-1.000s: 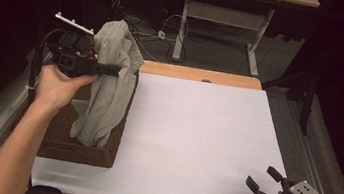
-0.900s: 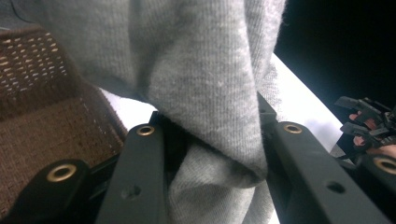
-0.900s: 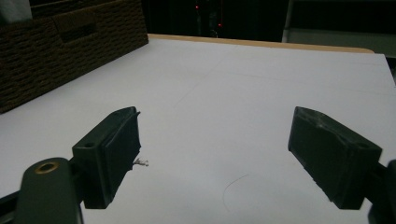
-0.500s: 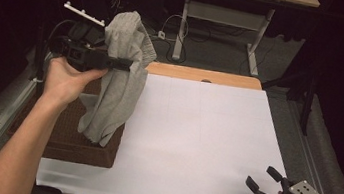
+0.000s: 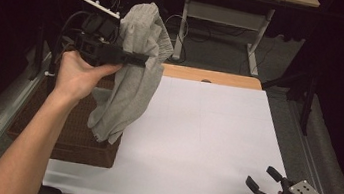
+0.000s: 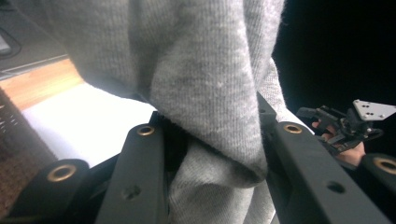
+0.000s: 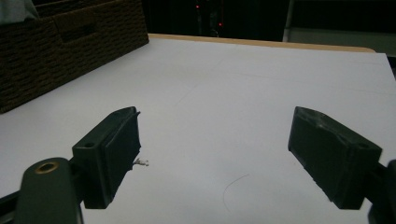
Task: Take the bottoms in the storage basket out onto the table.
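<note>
Room: dark all around, with a desk frame [image 5: 220,17] and cables on the floor behind the table.
Table: a big white tabletop [image 5: 204,141] with a bare wood strip [image 5: 213,76] along its far edge.
Basket: a brown woven basket [image 5: 73,139] sits at the left edge of the tabletop, near the front left corner. The right gripper view shows its side wall [image 7: 56,51]. The cloth and the arm hide most of the inside, so what is in it cannot be told.
Cloth: a grey knit cloth [image 5: 133,71] hangs in the air over the basket and the left edge of the tabletop. It is long from top to bottom. Its top is bunched up high, and its low end [image 5: 105,131] hangs down by the basket's right rim. Whether it touches the rim cannot be told.
Left gripper: the left gripper [image 5: 137,59] is up high, over the far left corner, and points to the right. Its jaws pinch a thick fold of the cloth [image 6: 210,116] tight between them.
Left hand: the hand [image 5: 80,72] wraps around the gripper's handle.
Right gripper: the right gripper [image 5: 262,179] rests low at the front right corner of the tabletop, well apart from the cloth. Its jaws are spread wide with nothing between them [image 7: 215,158].
In the way: only the hanging cloth, which covers part of the basket.
</note>
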Motion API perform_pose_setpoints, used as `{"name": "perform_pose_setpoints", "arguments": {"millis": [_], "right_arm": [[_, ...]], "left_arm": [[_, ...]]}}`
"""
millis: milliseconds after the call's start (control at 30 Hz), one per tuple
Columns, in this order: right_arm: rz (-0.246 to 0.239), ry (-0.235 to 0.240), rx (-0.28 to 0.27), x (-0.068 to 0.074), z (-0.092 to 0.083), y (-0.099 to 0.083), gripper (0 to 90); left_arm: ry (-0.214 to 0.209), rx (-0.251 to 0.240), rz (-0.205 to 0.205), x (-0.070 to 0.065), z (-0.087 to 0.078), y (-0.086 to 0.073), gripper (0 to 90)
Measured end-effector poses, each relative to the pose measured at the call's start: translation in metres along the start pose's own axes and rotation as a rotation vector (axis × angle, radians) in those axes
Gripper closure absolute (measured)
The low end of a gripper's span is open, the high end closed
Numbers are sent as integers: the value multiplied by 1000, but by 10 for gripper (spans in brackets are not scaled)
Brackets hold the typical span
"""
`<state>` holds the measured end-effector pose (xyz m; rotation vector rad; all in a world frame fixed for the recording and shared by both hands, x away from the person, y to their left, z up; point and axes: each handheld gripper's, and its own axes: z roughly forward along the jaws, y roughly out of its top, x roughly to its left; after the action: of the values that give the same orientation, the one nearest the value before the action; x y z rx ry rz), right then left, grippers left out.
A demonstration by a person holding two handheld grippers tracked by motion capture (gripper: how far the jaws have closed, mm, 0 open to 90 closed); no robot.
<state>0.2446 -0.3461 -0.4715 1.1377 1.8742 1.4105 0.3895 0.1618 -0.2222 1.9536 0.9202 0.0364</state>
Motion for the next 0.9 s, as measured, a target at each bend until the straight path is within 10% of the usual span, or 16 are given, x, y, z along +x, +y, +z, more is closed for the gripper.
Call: {"name": "perform_pose_setpoints", "arguments": {"millis": [900], "right_arm": [[4,1,-4,0,-1,0,174]], "left_arm": [[-83,14,87,-35,58,23,658]]}}
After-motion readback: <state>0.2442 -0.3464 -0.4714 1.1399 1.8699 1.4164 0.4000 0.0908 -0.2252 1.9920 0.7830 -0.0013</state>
